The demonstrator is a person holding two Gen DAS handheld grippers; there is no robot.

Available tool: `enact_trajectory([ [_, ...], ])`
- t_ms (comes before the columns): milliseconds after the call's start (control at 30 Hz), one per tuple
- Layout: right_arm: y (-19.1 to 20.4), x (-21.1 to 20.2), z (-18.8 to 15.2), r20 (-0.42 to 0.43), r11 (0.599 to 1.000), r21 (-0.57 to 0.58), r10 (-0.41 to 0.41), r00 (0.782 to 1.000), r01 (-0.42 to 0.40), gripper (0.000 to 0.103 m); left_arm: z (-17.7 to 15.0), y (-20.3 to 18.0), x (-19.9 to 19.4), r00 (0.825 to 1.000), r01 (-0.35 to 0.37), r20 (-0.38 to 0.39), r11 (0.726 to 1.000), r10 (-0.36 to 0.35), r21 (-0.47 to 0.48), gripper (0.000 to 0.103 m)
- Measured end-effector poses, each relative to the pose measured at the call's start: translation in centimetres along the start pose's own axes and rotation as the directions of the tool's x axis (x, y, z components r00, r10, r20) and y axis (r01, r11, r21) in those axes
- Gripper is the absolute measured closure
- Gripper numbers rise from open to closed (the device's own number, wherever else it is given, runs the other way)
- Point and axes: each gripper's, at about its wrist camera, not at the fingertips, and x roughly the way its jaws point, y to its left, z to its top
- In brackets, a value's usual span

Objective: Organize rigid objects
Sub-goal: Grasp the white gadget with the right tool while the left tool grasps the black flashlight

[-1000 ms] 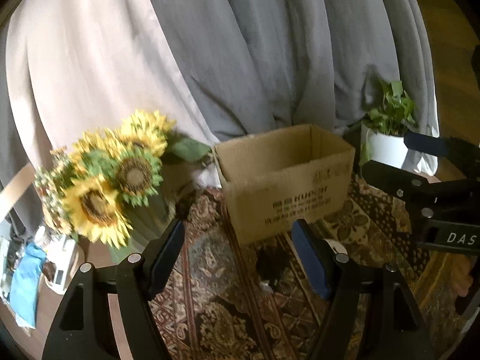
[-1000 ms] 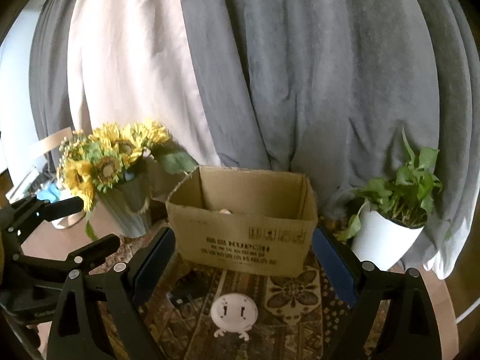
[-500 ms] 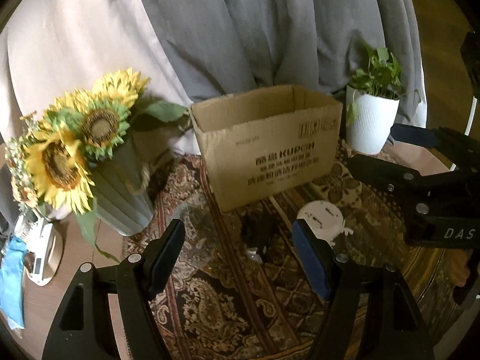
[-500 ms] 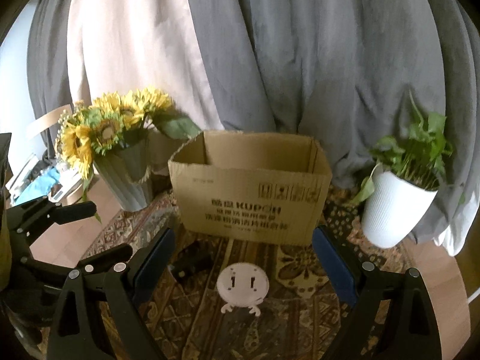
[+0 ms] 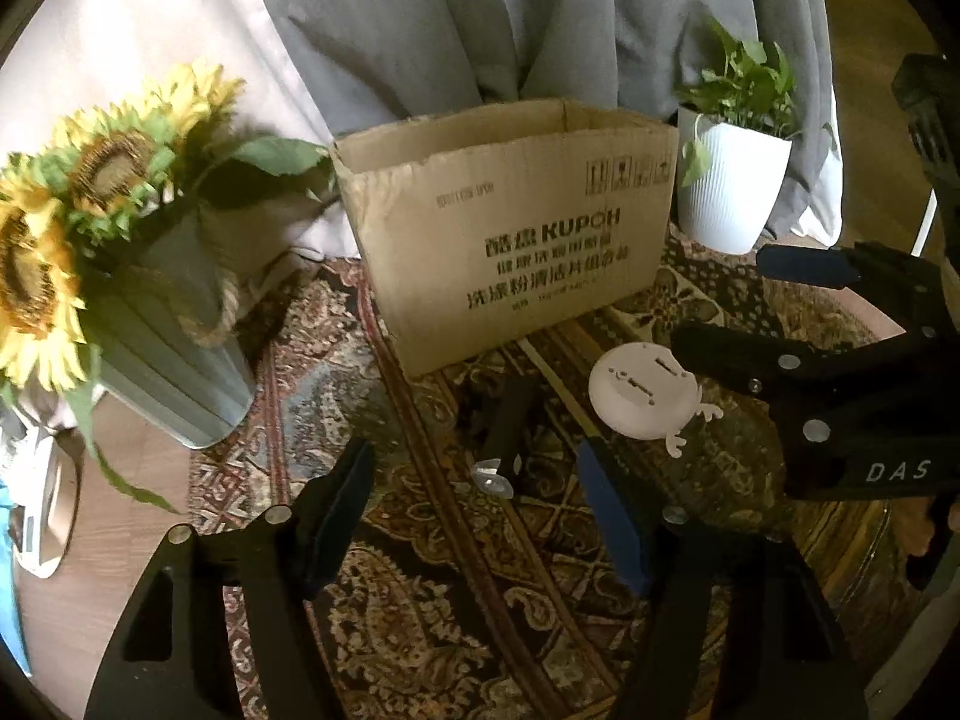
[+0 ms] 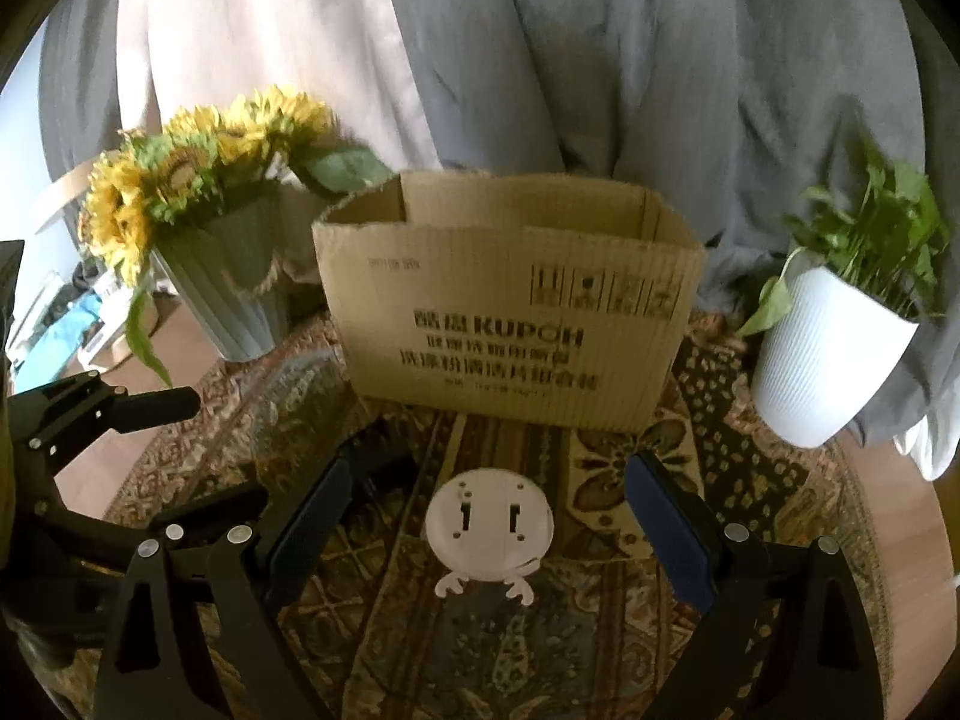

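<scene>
Right now my right claw (image 6: 486, 516) is spread wide and empty, with the white round gadget (image 6: 489, 522) lying on the patterned rug (image 6: 750, 480) squarely between its blue pads (image 6: 669, 534), not yet touched. My left claw (image 5: 480, 510) is spread as well, holding nothing; just ahead of it lies a dark clip-like thing (image 5: 507, 426) with a pale tip, hard to make out against the rug. Both pieces sit in front of the open cardboard box (image 6: 510, 324), which I take to be where they should go. Further out, a vase of sunflowers (image 5: 156, 324) stands to the left of the box and a white plant pot (image 6: 828, 354) to the right, with curtains behind.

My worry is the white gadget: it looks flat and smooth, with thin little legs on its near edge, so a squeeze across the rim could let it slip or flip, and a squeeze on the legs might snap them. The two claws are also close together, so they could knock each other if both reach in at once. Lifting too low, I'd catch the box's front wall and shove it back towards the curtains.
</scene>
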Motion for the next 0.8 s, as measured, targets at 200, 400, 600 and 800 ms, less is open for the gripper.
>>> enact_trajectory([
  [200, -0.4, 1.9, -0.6, -0.045, 1.000, 0.008, -0.008, 0.999, 0.008, 0.009, -0.6, 0.3, 2.5, 0.999, 0.045, -0.028, 0.999, -0.046, -0.019, 0.041],
  [400, -0.7, 4.1, -1.2, -0.103, 1.000, 0.018, -0.005, 0.995, 0.007, 0.009, -1.2, 0.6, 4.7, 0.995, 0.079, -0.063, 0.996, -0.082, -0.044, 0.049],
  [600, -0.8, 6.0, -1.8, -0.153, 1.000, 0.024, 0.003, 0.988, 0.001, 0.009, -1.5, 0.9, 6.2, 0.991, 0.098, -0.087, 0.993, -0.102, -0.060, 0.059],
  [800, -0.9, 7.3, -2.1, -0.183, 1.000, 0.029, 0.013, 0.983, -0.007, 0.009, -1.5, 1.1, 7.4, 0.986, 0.129, -0.099, 0.988, -0.137, -0.082, 0.064],
])
